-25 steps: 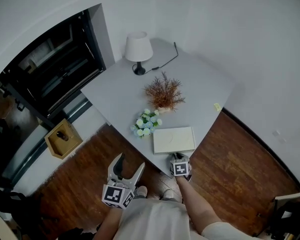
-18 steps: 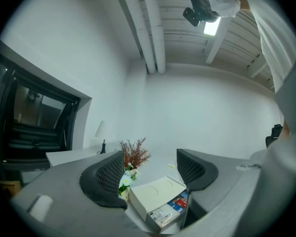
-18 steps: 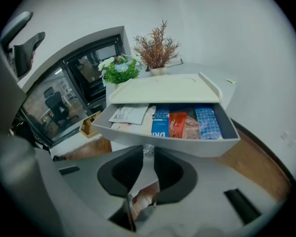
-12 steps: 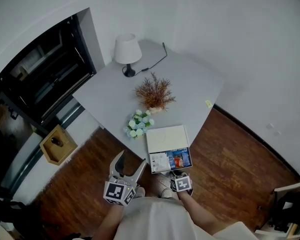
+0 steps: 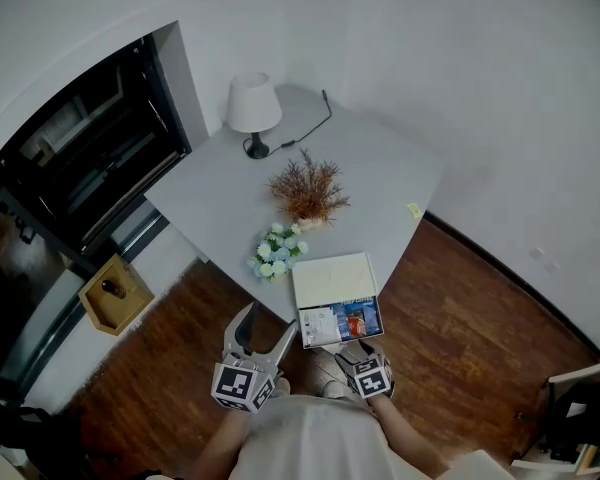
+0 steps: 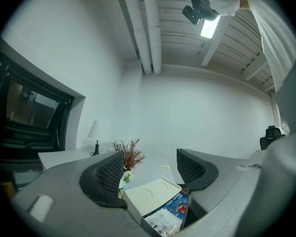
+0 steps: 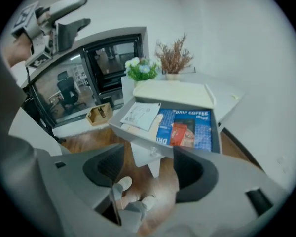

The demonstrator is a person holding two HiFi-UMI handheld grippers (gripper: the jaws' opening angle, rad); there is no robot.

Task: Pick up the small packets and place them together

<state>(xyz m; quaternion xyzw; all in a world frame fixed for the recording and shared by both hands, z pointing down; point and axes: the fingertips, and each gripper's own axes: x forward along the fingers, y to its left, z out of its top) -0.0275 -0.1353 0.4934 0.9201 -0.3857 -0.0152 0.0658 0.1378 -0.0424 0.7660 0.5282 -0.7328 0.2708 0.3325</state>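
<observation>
Drawer [image 7: 138, 136] out from the white table [image 5: 380, 183], holding a blue drip coffee pack [image 7: 203, 127], a red packet [image 7: 180, 134] and paper. Right gripper [image 7: 149, 169] just opening, wide, empty, near the drawer knob [image 7: 152, 150]. Left gripper [image 6: 150, 171] wide apart, empty.

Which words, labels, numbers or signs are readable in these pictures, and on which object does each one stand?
"DRIP COFFEE": on the blue packet lying in the open drawer.
Print on the white sheet beside it: too small to read.
Print on the red packet lying on the blue one: too blurred to read.
Nothing else is legible.
</observation>
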